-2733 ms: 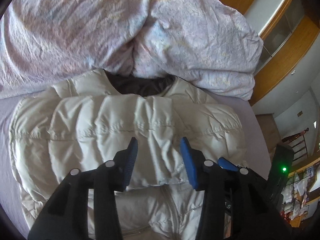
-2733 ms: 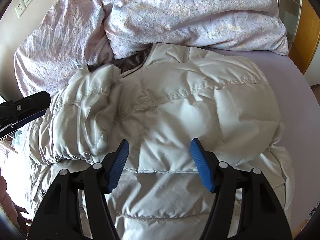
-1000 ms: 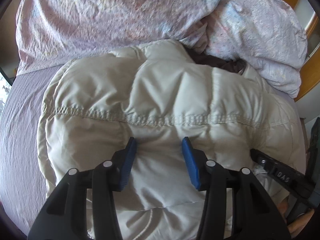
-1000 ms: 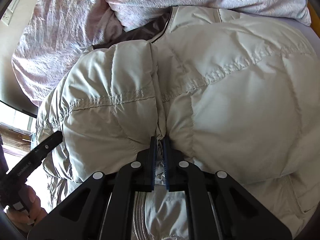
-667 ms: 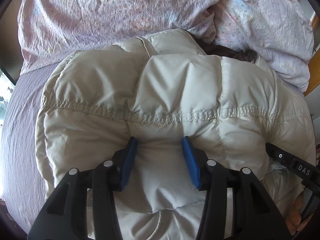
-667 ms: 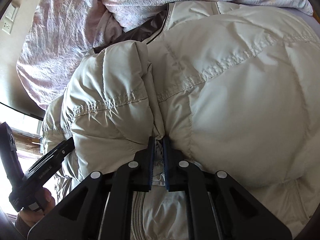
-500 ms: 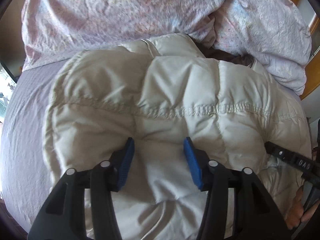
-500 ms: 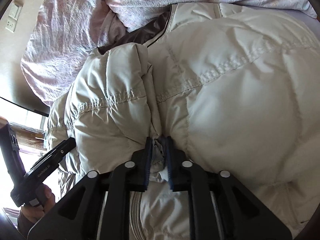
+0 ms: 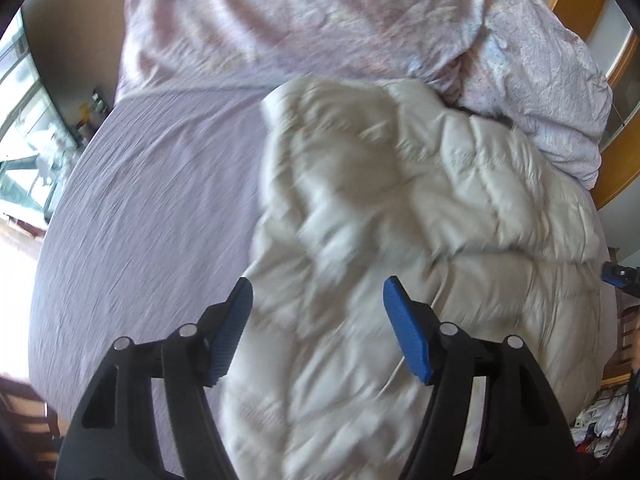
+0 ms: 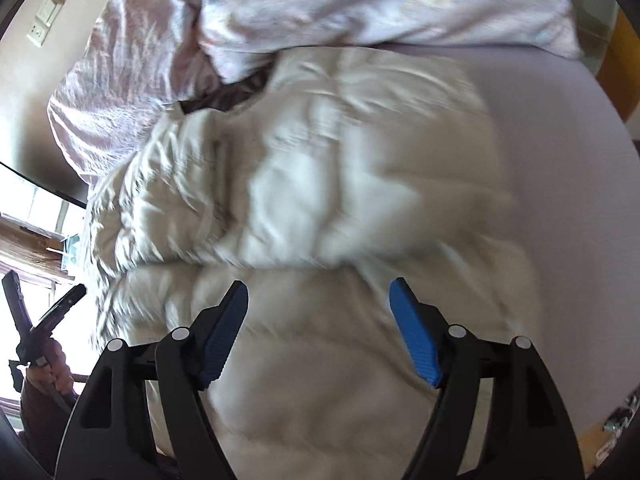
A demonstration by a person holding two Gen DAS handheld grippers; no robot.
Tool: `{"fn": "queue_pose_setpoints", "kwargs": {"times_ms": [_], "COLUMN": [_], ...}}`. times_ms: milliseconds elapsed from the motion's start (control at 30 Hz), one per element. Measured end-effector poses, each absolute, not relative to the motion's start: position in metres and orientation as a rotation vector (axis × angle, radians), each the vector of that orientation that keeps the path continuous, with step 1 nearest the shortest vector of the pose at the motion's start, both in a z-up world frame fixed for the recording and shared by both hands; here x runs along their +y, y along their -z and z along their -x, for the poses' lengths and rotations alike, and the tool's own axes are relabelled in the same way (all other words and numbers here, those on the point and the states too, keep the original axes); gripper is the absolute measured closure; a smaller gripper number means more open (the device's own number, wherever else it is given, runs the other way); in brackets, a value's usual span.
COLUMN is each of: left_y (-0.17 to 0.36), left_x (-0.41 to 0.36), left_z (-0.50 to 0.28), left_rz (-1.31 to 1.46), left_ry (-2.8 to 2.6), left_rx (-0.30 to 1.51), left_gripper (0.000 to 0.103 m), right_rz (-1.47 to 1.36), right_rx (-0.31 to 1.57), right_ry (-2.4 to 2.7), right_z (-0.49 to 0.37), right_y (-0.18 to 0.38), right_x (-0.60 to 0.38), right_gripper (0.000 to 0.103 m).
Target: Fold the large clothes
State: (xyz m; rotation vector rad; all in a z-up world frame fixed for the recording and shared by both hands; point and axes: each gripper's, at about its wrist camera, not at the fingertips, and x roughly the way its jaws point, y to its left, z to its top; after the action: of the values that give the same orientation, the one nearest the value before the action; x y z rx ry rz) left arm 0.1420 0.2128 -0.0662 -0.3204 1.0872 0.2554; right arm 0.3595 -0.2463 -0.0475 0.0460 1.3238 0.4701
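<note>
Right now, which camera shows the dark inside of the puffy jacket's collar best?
The right wrist view. There the jacket shows a dark brown strip of lining at its collar, just below the crumpled quilt. In the left wrist view the quilt hides almost all of it; only a tiny dark sliver peeks out.

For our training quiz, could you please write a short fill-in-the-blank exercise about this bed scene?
1. The puffy cream quilted jacket lies on a ____ bedsheet.
2. The left gripper has ____ finger pads.
3. The right gripper stands ____, gripping nothing.
4. The crumpled pink floral duvet lies by the jacket's ____ end.

Missing words: lilac; blue; open; collar
</note>
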Motion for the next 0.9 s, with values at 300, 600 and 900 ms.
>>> {"fn": "queue_pose_setpoints", "kwargs": {"times_ms": [300, 600, 900], "left_y": [0.091, 0.113, 0.126], "left_x": [0.226, 0.210, 0.193], "left_z": [-0.069, -0.046, -0.026], "left_rz": [0.387, 0.410, 0.457], "left_ry": [-0.257, -0.226, -0.197], "left_rx": [1.172, 1.216, 1.241], "left_gripper": [0.035, 0.035, 0.036], "right_rz": [-0.104, -0.141, -0.210], "right_rx": [1.474, 1.588, 1.640], "right_ry": [-0.399, -0.432, -0.514], "right_z": [-0.322, -0.304, -0.295], "right_y": [0.072, 0.100, 0.113], "right_x": [-0.350, -0.378, -0.378], "right_gripper": [0.028, 0.028, 0.027]}}
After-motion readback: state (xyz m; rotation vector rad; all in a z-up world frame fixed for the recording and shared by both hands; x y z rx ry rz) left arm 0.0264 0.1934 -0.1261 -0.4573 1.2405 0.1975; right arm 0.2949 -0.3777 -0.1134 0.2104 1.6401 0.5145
